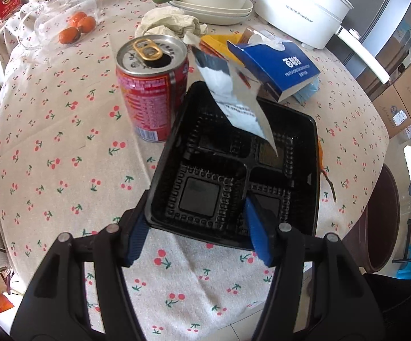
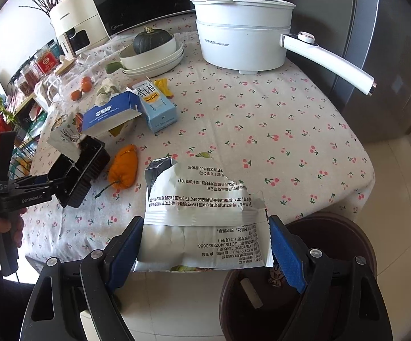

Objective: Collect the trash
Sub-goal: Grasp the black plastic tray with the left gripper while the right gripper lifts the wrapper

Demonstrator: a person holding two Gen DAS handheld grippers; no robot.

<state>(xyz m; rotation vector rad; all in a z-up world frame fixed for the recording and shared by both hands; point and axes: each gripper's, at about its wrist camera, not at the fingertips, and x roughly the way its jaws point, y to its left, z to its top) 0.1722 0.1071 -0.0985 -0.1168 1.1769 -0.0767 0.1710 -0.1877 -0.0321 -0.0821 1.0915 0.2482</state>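
Table (image 2: pixel 262 119) with cherry-print cloth, crowded at the far side: white electric pot (image 2: pixel 242 39), stacked dishes holding a dark squash (image 2: pixel 151 41), glass jar with small oranges (image 1: pixel 77 25), crumpled paper (image 1: pixel 171 22). Red drink can (image 1: pixel 151 88), opened, stands just beside the black tray (image 1: pixel 233 170) on its left; a blue carton (image 1: pixel 276 65) lies behind the tray, an orange pepper (image 2: pixel 124 167) close on its other side. Left tongs (image 1: pixel 196 233) are partly closed across the tray's near corner, one pad outside the wall, one inside a compartment; the tray is tilted, its near edge raised off the cloth. Tray is four-compartment black plastic, with a torn silver-white wrapper (image 1: pixel 233 99) leaning into it. Right tongs (image 2: pixel 205 250) are spread wide, pads pressed on either side of a torn white snack bag (image 2: pixel 205 218), held past the table edge, beside a dark brown bin (image 2: pixel 299 278) on the floor.
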